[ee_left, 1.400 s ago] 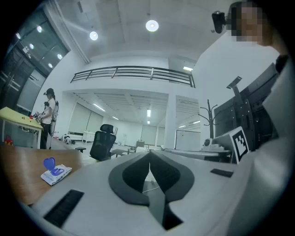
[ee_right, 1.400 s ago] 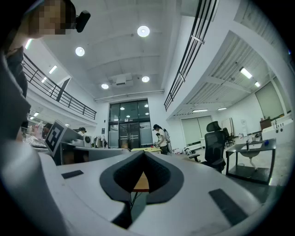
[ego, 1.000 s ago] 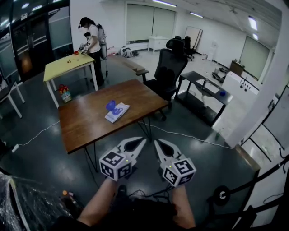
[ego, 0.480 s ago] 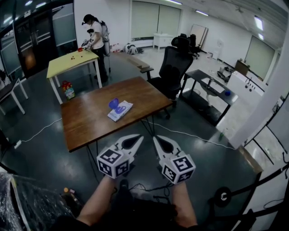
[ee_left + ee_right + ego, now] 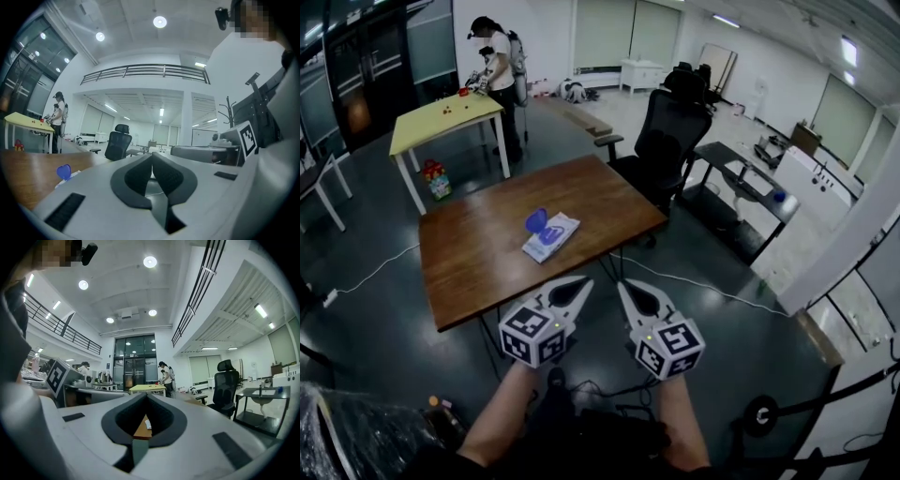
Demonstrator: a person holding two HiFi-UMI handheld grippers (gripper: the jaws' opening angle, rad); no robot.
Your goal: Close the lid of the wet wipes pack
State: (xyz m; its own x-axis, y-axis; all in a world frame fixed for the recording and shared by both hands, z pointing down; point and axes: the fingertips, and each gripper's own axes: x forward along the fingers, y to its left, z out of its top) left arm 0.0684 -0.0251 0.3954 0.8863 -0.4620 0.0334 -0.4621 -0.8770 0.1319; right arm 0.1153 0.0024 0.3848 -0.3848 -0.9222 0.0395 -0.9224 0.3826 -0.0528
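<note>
The white wet wipes pack (image 5: 553, 236) lies near the middle of the brown table (image 5: 469, 262), its round blue lid (image 5: 534, 220) standing up open at the pack's far left end. Both grippers hang short of the table's near edge, side by side and pointing level at it. My left gripper (image 5: 581, 284) is shut and empty; the left gripper view shows its tips (image 5: 151, 154) meeting, with the blue lid (image 5: 63, 171) off to the left. My right gripper (image 5: 628, 287) is also shut with nothing held; behind its pads (image 5: 161, 420) a strip of the pack (image 5: 147, 423) shows.
A black office chair (image 5: 667, 141) stands at the table's far right corner, a dark desk (image 5: 741, 183) beyond it. A person (image 5: 502, 66) stands at a yellow table (image 5: 445, 117) at the back left. A white cable (image 5: 375, 272) lies on the dark floor.
Both grippers have moved forward toward the brown table, keeping side by side and shut. The table and pack now sit closer in the head view.
</note>
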